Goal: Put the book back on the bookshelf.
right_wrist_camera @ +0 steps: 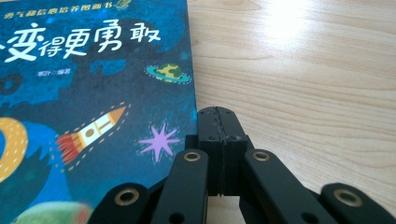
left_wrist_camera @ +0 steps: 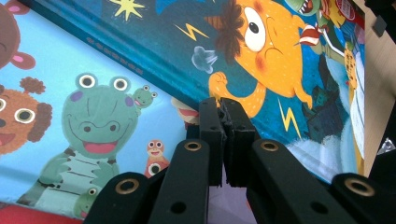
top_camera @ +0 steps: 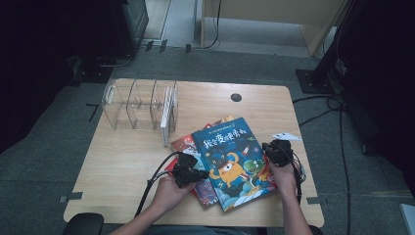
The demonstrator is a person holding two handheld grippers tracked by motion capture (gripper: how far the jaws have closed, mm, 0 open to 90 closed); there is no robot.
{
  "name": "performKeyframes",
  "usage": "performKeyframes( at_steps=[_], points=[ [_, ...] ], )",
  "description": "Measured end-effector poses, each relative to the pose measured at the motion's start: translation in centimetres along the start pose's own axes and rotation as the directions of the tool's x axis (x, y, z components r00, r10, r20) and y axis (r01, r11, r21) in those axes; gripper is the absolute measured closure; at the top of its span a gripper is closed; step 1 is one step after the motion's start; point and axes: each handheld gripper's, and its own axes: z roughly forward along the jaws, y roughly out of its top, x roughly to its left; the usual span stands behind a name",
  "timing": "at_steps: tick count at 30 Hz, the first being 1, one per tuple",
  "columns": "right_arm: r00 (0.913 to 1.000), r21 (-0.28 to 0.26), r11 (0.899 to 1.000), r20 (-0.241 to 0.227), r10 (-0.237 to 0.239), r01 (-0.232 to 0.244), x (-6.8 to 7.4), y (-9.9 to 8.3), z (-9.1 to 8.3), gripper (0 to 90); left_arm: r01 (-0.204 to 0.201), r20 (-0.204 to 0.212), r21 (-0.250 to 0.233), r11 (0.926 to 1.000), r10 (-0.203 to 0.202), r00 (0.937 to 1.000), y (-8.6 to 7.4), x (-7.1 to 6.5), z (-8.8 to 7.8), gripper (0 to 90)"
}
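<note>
A: Where is the blue book (top_camera: 234, 161) lying?

B: Flat on the wooden bench (top_camera: 122, 156), near the front edge, on top of another picture book (top_camera: 188, 145) that sticks out from under its left side

A: And the left hand-held gripper (top_camera: 190, 172)?

B: At the blue book's left edge. In the left gripper view its jaws are pressed together with nothing between them, and the tips (left_wrist_camera: 226, 108) sit right where the blue cover overlaps the lower book (left_wrist_camera: 93, 116), the one with the frog and bears

A: The right one?

B: The right hand-held gripper (top_camera: 277, 151) is at the book's right edge. The right gripper view shows its jaws pressed together too, empty, the tips (right_wrist_camera: 218, 116) over bare wood just beside the cover's edge (right_wrist_camera: 93, 93). Whether they touch the book, I cannot tell

A: Anything else on the bench?

B: A clear divided rack (top_camera: 139, 105) stands at the back left, with a thin white book (top_camera: 167, 115) upright in its right-hand slot. A small white card (top_camera: 286, 136) lies near the right edge, just behind the right hand-held gripper
</note>
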Motion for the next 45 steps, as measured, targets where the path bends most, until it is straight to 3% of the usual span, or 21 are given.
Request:
performKeyframes(
  at_steps=[6,13,16,17,18,19,20,22,28,30,33,37,41,45],
  points=[
    [0.9999,0.002,1.0,-0.006,0.01,-0.01,0.4,0.5,0.6,90.0,-0.002,-0.006,-0.007,1.0,0.001,1.0,-0.4,-0.1,-0.2,89.9],
    [0.9999,0.002,1.0,-0.009,-0.012,0.012,1.5,1.5,1.7,90.0,0.009,-0.016,-0.012,0.9999,-0.009,0.9998,-0.9,-0.2,-0.6,90.0],
    [0.9989,-0.017,1.0,-0.039,-0.027,0.026,2.1,2.1,2.3,90.0,0.008,-0.02,-0.015,0.9999,-0.008,0.9998,-1.2,-0.2,-0.8,90.0],
    [0.9905,-0.016,1.0,-0.135,-0.024,0.022,2.7,2.7,3.1,90.0,0.007,-0.024,-0.016,0.9998,-0.008,0.9997,-1.2,-0.3,-0.7,90.0],
    [0.9905,-0.016,1.0,-0.135,-0.024,0.022,2.7,2.7,3.1,90.0,0.007,-0.024,-0.016,0.9998,-0.008,0.9997,-1.2,-0.3,-0.7,90.0],
    [0.9941,-0.018,0.996,-0.06,-0.09,0.089,3.5,3.2,3.2,90.0,0.01,-0.022,-0.017,0.9998,-0.01,0.9997,-1.2,-0.3,-0.7,90.0],
    [0.9939,-0.037,0.994,-0.044,-0.101,0.1,3.6,3.4,3.2,90.0,0.012,-0.022,-0.018,0.9998,-0.013,0.9997,-1.2,-0.2,-0.7,90.0],
    [0.9958,-0.054,0.996,-0.061,-0.069,0.066,3.3,3.5,2.9,90.0,0.012,-0.02,-0.023,0.9997,-0.012,0.9997,-1.2,-0.3,-0.7,90.0],
    [0.9971,-0.043,0.998,-0.065,-0.039,0.036,1.7,2.6,1.8,90.0,0.003,-0.005,-0.029,0.9996,-0.003,1.0,-0.9,-0.7,-0.3,90.0],
    [0.9977,-0.066,0.998,-0.066,-0.019,0.014,0.8,1.9,0.3,90.0,-0.015,0.011,-0.031,0.9994,0.016,0.9998,-0.5,-1.4,0.5,90.0],
    [0.9977,-0.078,0.997,-0.068,-0.007,0.002,0.3,1.6,-0.6,90.0,-0.031,0.017,-0.027,0.9991,0.031,0.9994,-0.3,-2.0,1.1,90.0],
    [0.9982,-0.083,0.997,-0.058,-0.016,0.011,-0.7,-0.3,-2.5,90.0,-0.042,0.034,-0.023,0.9988,0.043,0.9985,0.1,-2.2,1.6,90.0],
    [0.9978,-0.09,0.996,-0.066,-0.004,-0.002,-1.2,-1.6,-3.5,90.0,-0.046,0.025,-0.042,0.9981,0.047,0.9986,0.8,-2.0,0.6,87.7],
    [0.9987,-0.102,0.995,-0.049,-0.013,0.008,-1.3,-2.7,-4.8,90.0,-0.061,-0.024,-0.068,0.9958,0.06,0.9979,1.7,-1.1,-1.3,85.7]
  ],
)
